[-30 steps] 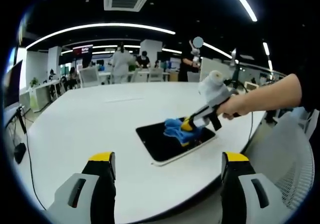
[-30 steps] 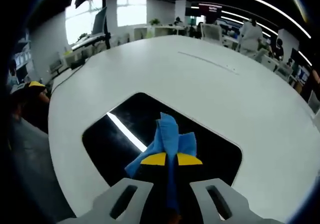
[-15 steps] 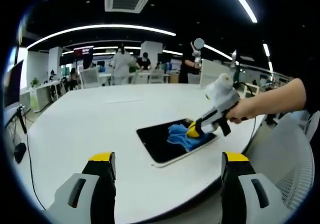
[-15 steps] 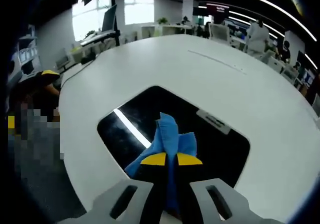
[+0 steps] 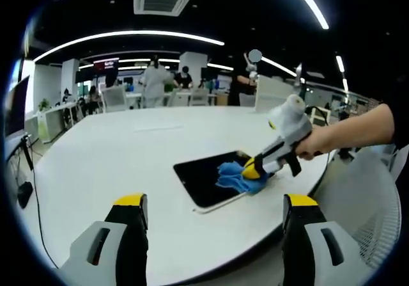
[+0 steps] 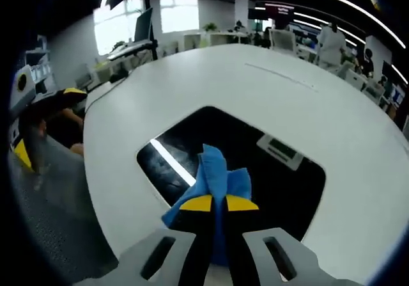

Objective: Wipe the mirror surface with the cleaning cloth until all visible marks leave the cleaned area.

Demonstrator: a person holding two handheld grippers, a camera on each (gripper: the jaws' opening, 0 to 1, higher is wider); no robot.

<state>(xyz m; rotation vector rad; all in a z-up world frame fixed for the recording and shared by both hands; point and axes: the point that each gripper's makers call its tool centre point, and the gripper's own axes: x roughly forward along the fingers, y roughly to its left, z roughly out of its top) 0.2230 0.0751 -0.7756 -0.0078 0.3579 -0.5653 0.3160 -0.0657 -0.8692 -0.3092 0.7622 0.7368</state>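
Mid-wipe: right gripper (image 6: 213, 203) clamped on cleaning cloth (image 6: 215, 174), at mirror (image 6: 255, 164) near edge. Left gripper (image 5: 214, 219) wide open, empty. Next, sweep over possibly remaining smears.

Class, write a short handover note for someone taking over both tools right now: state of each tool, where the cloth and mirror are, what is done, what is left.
Right tool: shut on the crumpled blue cleaning cloth, pressing it on the dark rectangular mirror near its edge closest to the person.
Left tool: open, holding nothing, off the round white table.
Mirror lies flat on the table.
Done: wiping is under way.
Left: faint smears show beside the light reflection near the cloth; wipe there, then check the rest of the glass.
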